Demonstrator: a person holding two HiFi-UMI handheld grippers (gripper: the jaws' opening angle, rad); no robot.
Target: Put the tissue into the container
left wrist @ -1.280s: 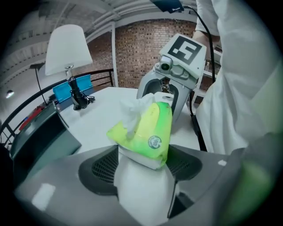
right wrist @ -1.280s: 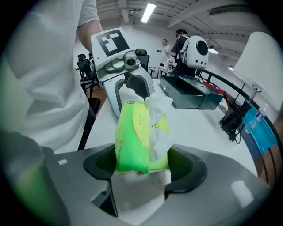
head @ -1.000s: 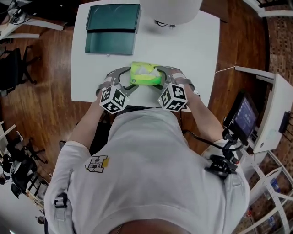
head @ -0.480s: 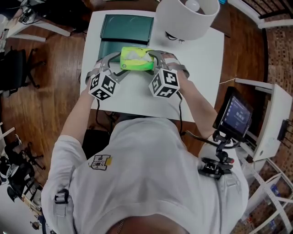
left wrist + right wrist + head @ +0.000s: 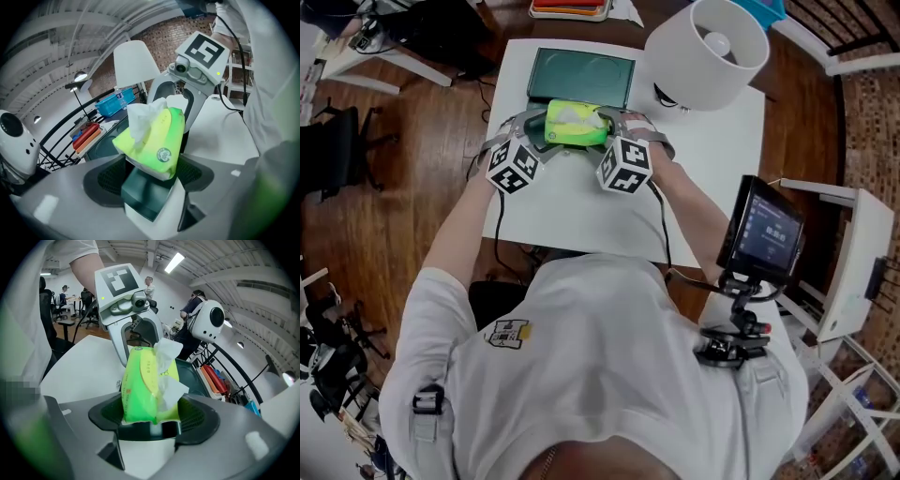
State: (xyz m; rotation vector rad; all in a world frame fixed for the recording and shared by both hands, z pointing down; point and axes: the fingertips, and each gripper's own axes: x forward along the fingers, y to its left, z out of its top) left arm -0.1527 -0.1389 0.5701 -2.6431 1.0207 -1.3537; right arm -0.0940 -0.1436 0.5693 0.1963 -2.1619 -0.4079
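Observation:
A lime-green tissue pack (image 5: 574, 125) with white tissue poking out of its top hangs in the air between my two grippers. My left gripper (image 5: 536, 134) is shut on its left end and my right gripper (image 5: 612, 132) is shut on its right end. The pack sits over the near part of the dark green container (image 5: 581, 75) on the white table (image 5: 581, 211). In the left gripper view the pack (image 5: 157, 140) lies between the left gripper (image 5: 150, 174) jaws, with the container (image 5: 140, 192) below. The right gripper view shows the pack (image 5: 145, 385) in the right gripper (image 5: 151, 417).
A large white lamp shade (image 5: 708, 47) stands at the table's far right, close beside the container. A dark screen on a stand (image 5: 761, 230) sits off the table's right edge. Red and orange flat items (image 5: 572, 7) lie beyond the table. Wooden floor surrounds it.
Both grippers have carried the tissue pack away from the table's near edge to the far side, from bare tabletop to over the container's near part. The grip looks the same.

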